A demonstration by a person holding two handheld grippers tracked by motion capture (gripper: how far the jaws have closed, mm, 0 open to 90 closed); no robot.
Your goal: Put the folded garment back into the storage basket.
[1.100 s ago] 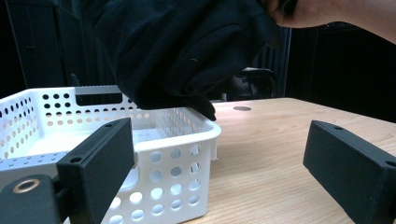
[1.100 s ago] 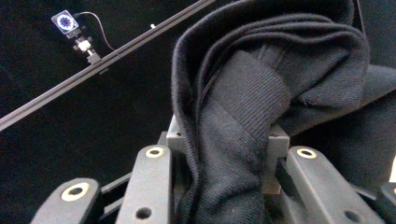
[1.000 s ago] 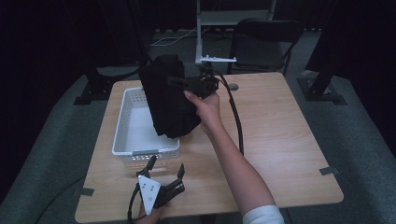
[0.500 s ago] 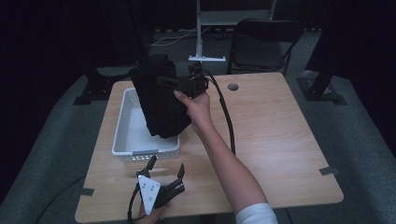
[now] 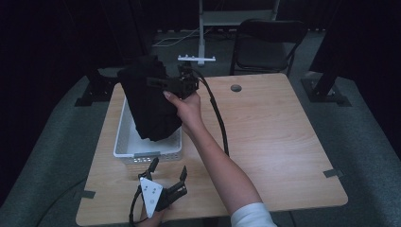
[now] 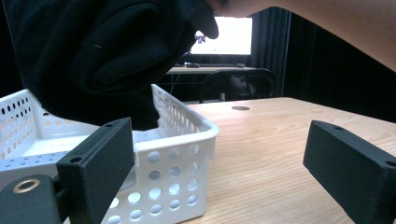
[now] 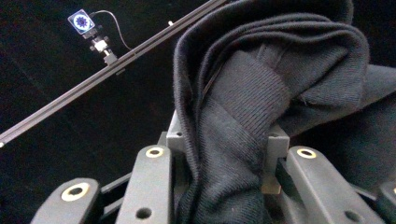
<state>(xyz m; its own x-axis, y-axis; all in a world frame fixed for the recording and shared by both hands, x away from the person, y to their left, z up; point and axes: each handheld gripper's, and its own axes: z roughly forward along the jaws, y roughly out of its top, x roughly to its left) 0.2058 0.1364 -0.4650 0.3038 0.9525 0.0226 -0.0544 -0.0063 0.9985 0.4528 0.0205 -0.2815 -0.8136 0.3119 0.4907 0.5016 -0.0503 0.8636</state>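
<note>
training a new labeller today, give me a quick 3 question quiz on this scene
1. True or false: the right tool is shut on the black garment.
2. How do the left tool's jaws stand?
A. wide open and empty
B. shut on the basket's rim
C. shut on a cable
3. Fill in: the garment hangs over the white ____.

Key: 1 true. 2 A. 3 basket; the cloth's lower end dips inside it in the left gripper view.
</note>
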